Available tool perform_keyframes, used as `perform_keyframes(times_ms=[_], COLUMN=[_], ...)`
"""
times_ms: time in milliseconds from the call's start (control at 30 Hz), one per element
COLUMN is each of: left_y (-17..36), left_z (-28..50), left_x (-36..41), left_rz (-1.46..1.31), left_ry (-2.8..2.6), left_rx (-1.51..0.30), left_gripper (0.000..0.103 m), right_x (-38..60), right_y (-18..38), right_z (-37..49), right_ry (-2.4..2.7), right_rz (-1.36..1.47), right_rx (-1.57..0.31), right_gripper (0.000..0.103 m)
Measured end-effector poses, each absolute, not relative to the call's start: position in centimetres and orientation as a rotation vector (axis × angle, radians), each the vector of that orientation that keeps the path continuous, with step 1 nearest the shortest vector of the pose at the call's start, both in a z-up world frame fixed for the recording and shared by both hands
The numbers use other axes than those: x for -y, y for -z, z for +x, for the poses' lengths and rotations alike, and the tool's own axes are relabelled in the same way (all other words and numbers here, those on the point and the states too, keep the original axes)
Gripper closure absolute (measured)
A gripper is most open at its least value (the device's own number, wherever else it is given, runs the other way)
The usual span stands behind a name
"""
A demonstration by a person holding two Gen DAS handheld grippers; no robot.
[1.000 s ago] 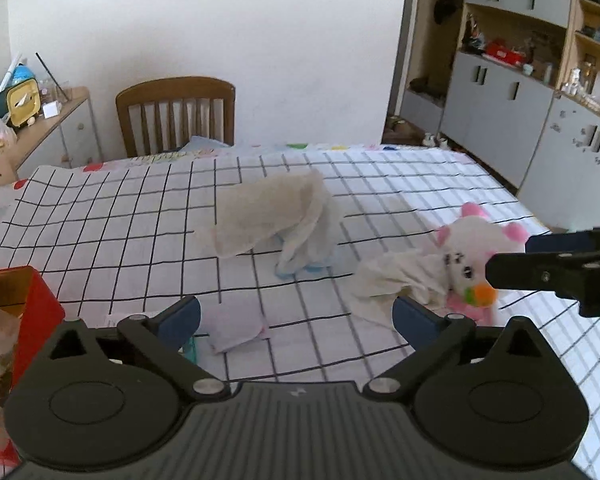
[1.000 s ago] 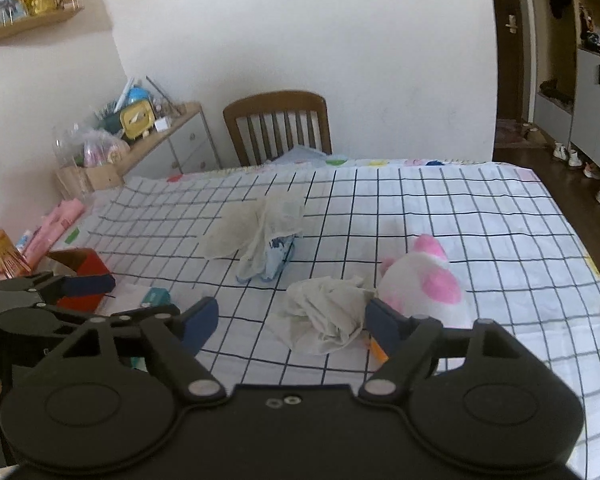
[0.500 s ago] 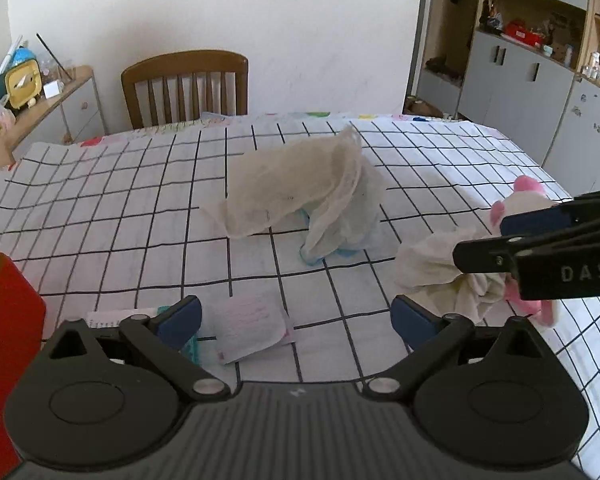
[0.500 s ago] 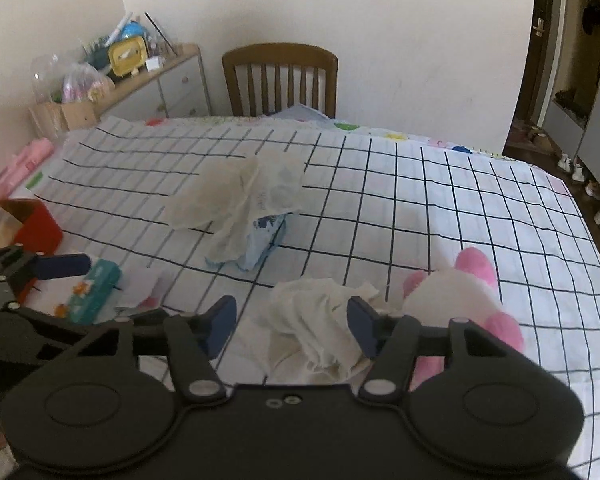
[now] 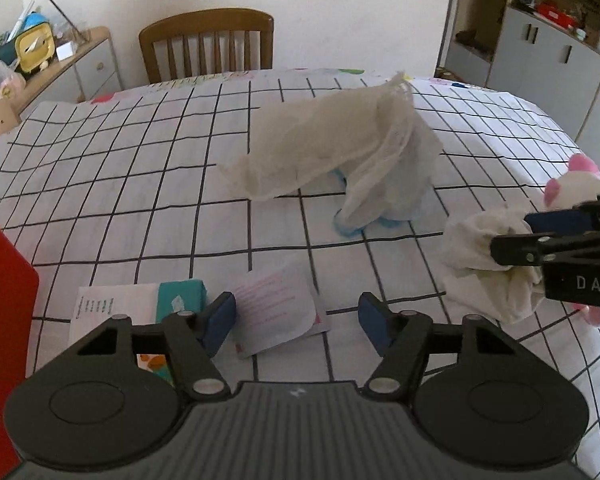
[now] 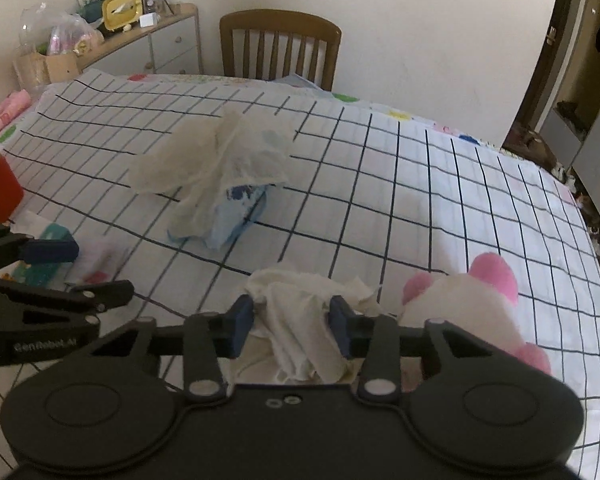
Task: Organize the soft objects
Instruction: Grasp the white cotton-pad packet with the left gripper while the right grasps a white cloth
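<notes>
- While the right gripper point(image 6: 291, 326) brackets the crumpled white cloth point(image 6: 300, 332), its pads sit at either side of the bunched folds, narrowed round them; a firm clamp cannot be confirmed.
- The cloth lies at the near edge of the tabletop point(image 6: 440, 200), touching the plush toy point(image 6: 468, 312) on its right.
- The left gripper point(image 5: 294, 322) is wide open and holds nothing; it hovers above a sheet of paper point(image 5: 276, 312) near a teal packet point(image 5: 180, 294).
- Recommended: close on the thickest gather of fabric, not a loose corner, and lift straight up so the trailing folds clear the toy.
- Risk, as a judgement: a thin fold may slip out, or a trailing fold may drag the toy along.
- Material: the cloth is limp, creased and lightly textured; it will sag once raised.
- A larger gauzy cloth point(image 5: 340, 148) is draped in a peak over a blue pack point(image 6: 236, 216) mid-tabletop.
- The toy is rounded, white and fluffy, with pink ears.
</notes>
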State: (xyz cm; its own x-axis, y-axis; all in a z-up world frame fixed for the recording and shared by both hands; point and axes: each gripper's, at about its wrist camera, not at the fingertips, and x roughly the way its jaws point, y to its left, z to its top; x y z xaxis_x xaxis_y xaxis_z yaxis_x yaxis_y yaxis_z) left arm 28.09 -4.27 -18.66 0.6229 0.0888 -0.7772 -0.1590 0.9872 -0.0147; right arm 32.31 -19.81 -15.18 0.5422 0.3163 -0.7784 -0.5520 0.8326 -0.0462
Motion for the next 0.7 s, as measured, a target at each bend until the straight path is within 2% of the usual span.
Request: perform_keyframes(times_ms=[133,300,400,700], left_y=[18.6,18.4,18.4,17.5], left_z=[28.1,28.1,27.9,27.1], left_x=[4.0,3.6,3.2,2.7], left_rz=[-0.084,-0.082,-0.097,-0.134], left_ry=[-0.156,-0.166,-0.162,-0.159], left_rx=[-0.877,-0.864,-0.857,-0.848], left_gripper=[0.052,0.069,0.071,0.072], right_x=[20.0,20.0,20.2,20.8], right_y=[15.7,15.9,15.8,14.2], right_z=[32.3,32.2,32.2,30.7], right_ry=[-0.515,-0.515,-0.510,-0.528], right_rz=[-0.304,-0.309,-0.300,-0.239], right_rx=[-0.855,-0.851,-0.846,-0.816], right_gripper=[0.074,0.087,0.096,0.098])
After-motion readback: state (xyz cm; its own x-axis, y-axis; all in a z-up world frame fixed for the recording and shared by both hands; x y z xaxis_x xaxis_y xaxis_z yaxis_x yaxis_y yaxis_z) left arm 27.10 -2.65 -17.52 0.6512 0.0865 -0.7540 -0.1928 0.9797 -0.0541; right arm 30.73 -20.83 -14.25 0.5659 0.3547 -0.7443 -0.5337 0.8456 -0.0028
